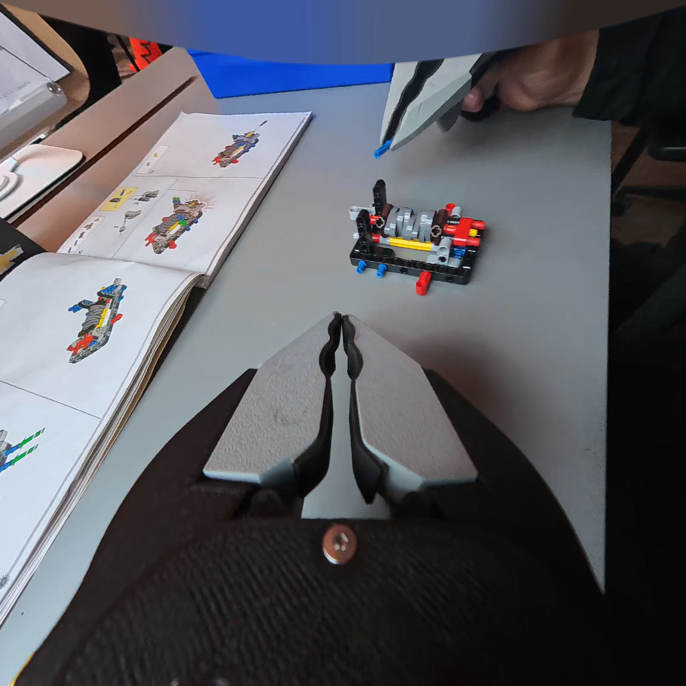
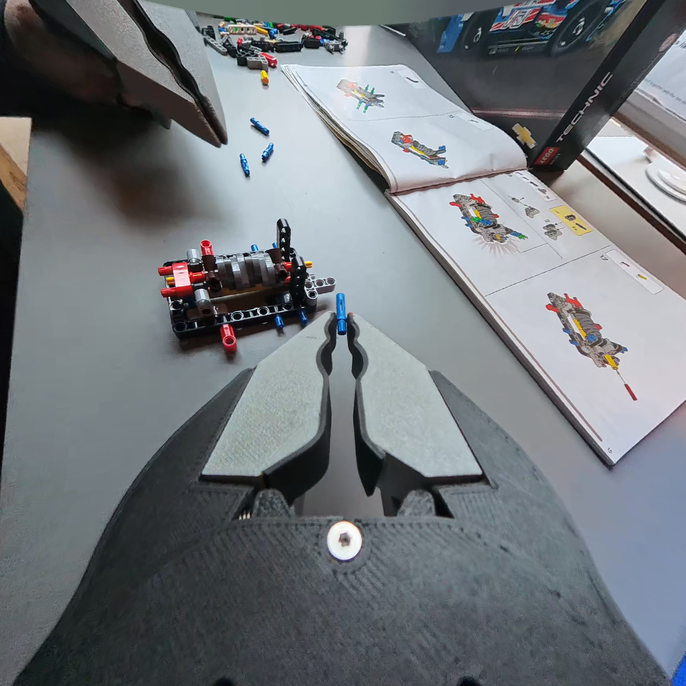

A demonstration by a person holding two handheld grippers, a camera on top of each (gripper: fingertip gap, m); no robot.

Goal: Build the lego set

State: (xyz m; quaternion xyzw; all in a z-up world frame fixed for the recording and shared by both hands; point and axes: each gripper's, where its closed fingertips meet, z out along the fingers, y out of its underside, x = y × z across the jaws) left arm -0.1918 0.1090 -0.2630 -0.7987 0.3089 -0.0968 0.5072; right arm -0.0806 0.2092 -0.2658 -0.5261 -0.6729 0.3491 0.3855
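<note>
The partly built lego model [image 1: 415,237], with a black frame, grey middle and red, blue and yellow pins, sits on the grey table. It also shows in the right wrist view [image 2: 241,286]. My left gripper [image 1: 341,317] is shut a short way in front of the model, and nothing shows between its pads. It also shows at the top left of the right wrist view [image 2: 222,141], above the table. My right gripper [image 2: 341,319] is shut on a small blue pin [image 2: 340,315] that stands upright between its tips, just right of the model. The left wrist view shows this gripper [image 1: 388,143] and its pin [image 1: 381,148] beyond the model.
An open instruction booklet [image 1: 111,297] lies beside the model and also shows in the right wrist view [image 2: 519,260]. Three loose blue pins [image 2: 260,126] lie behind the model. A pile of loose parts [image 2: 274,37] is at the far end. The set's box [image 2: 538,74] stands behind the booklet. The left gripper's tips are roughly 15 cm from the right gripper's.
</note>
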